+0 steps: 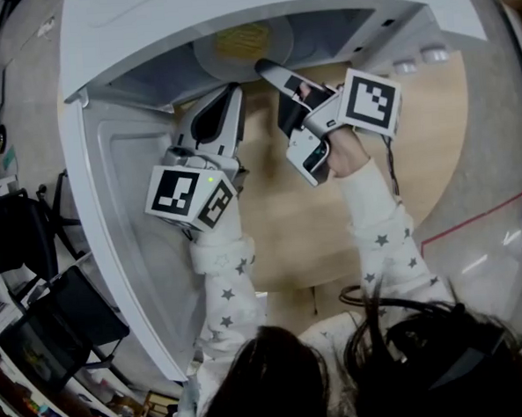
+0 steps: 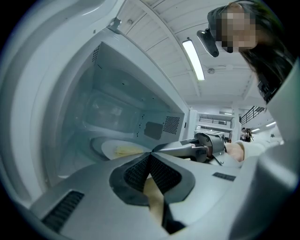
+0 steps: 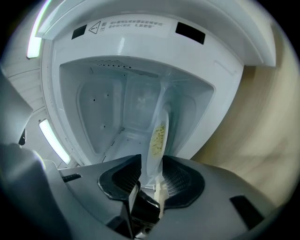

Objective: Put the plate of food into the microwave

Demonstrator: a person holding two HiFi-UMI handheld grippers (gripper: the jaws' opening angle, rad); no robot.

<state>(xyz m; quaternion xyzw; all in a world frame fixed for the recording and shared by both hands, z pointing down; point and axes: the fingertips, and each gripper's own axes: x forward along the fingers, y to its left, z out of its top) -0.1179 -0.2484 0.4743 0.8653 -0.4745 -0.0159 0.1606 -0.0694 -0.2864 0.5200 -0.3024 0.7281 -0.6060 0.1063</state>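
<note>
A pale plate point(image 1: 208, 58) with yellow food point(image 1: 240, 40) lies inside the open white microwave point(image 1: 144, 25). My right gripper point(image 1: 266, 68) reaches into the opening at the plate's near rim. In the right gripper view the plate point(image 3: 158, 159) shows edge-on, its rim between the spread jaws of the right gripper point(image 3: 152, 174) with a gap beside it, so the pads do not press it. My left gripper point(image 1: 233, 90) hovers just left of it at the cavity's mouth. Its jaws meet at the tip point(image 2: 150, 155) with nothing between them.
The microwave door point(image 1: 131, 246) hangs open at the left, under my left arm. The microwave stands on a round wooden table point(image 1: 316, 235). Two small white caps point(image 1: 419, 59) lie at the table's far right. Chairs and clutter stand on the floor at the left.
</note>
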